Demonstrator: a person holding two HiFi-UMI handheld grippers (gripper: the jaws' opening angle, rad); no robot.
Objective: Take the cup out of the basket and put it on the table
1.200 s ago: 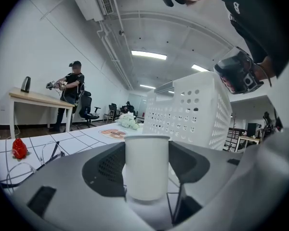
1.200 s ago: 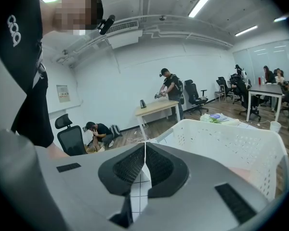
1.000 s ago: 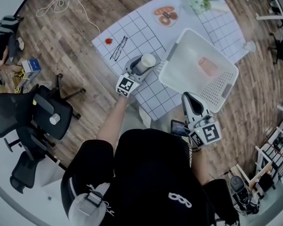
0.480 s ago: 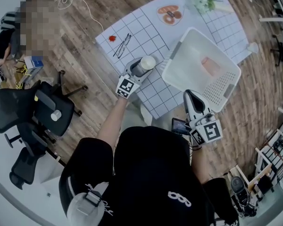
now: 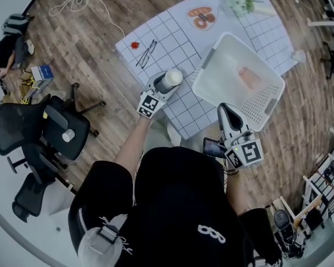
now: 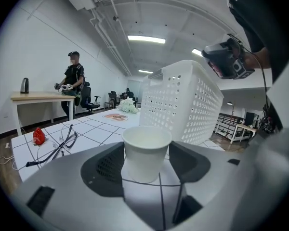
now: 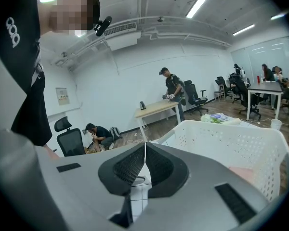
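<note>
Bright, even indoor light fr ceiling strip (image 6: pixel 145 39) at 12 o'clock in left gripper view; second strip (image 7: pixel 201 0) at 1 o'clock in right gripper view. Shadows soft, faint. All views fisheye: edges bent, corners dark. Cup (image 6: pixel 145 150) sharp. Basket (image 5: pixel 222 77) at 2 o'clock in head view slightly washed out.

The person wears a black short-sleeved shirt (image 5: pixel 178 204) with a small white curly mark (image 5: pixel 213 236). The grey plastic left gripper (image 5: pixel 170 78) and grey plastic right gripper (image 5: pixel 227 109) each carry a white cube with black squares (image 5: pixel 149 103). Their pads (image 7: pixel 127 170) are black and dotty.
</note>
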